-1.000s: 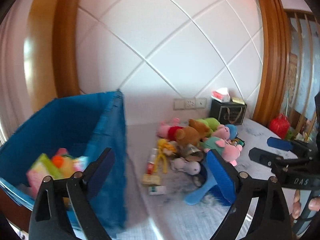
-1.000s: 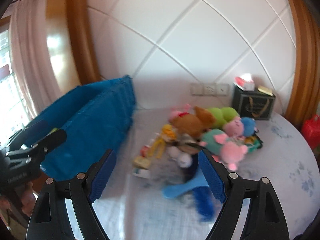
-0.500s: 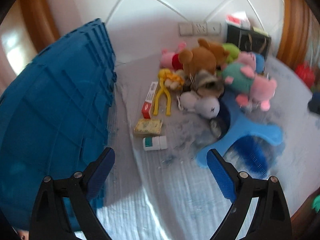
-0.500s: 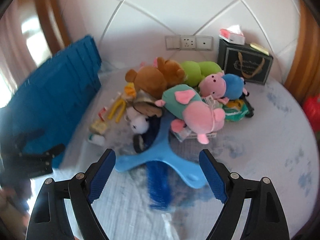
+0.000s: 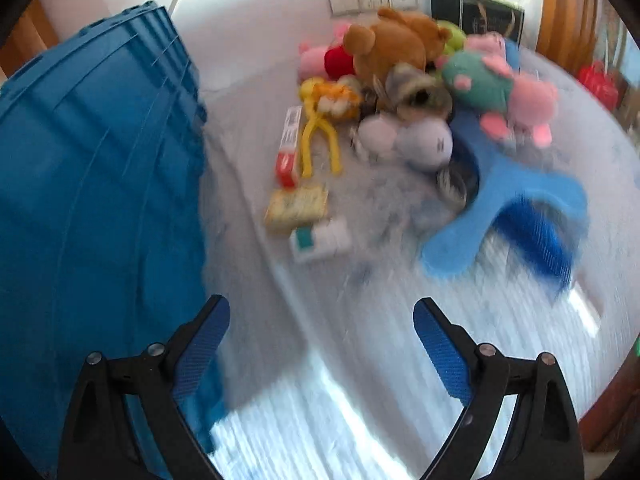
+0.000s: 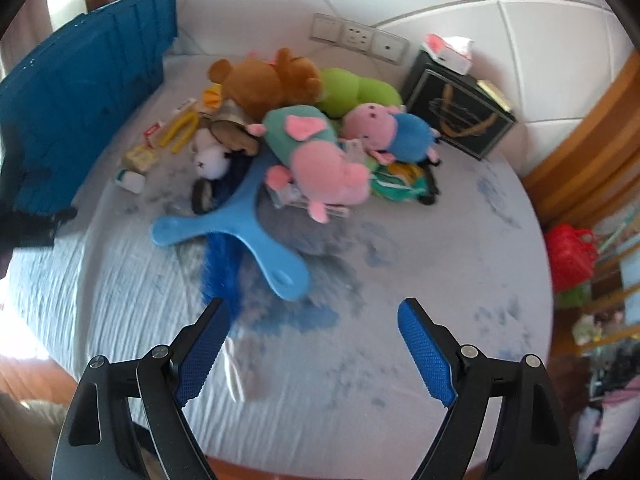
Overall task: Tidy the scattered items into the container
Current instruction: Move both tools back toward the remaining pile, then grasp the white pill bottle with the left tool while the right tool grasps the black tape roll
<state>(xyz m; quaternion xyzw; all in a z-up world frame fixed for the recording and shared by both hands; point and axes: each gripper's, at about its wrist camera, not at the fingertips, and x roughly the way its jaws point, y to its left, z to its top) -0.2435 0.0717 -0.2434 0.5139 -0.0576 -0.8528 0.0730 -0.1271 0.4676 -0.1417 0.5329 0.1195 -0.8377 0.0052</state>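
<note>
1. Bright daylight floods both fisheye views, leaving blown-out glare on the bed sheet [image 5: 280, 432] in the lower part of the left wrist view.
2. Motion blur smears the blue brush [image 5: 536, 236] and small boxes in the left view; the right view is sharper, its brush bristles [image 6: 220, 268] soft.
3. The blue container [image 5: 96, 200] shadows the sheet beside it.
4. Dark vignetting and curved walls mark the frame edges.

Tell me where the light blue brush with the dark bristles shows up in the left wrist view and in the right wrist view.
Left wrist: the light blue brush lies right of centre, below the pink pig plush.
Right wrist: the brush lies left of centre, just ahead of the open right gripper.
Shared landmark: the brown teddy bear at the back of the toy pile.
</note>
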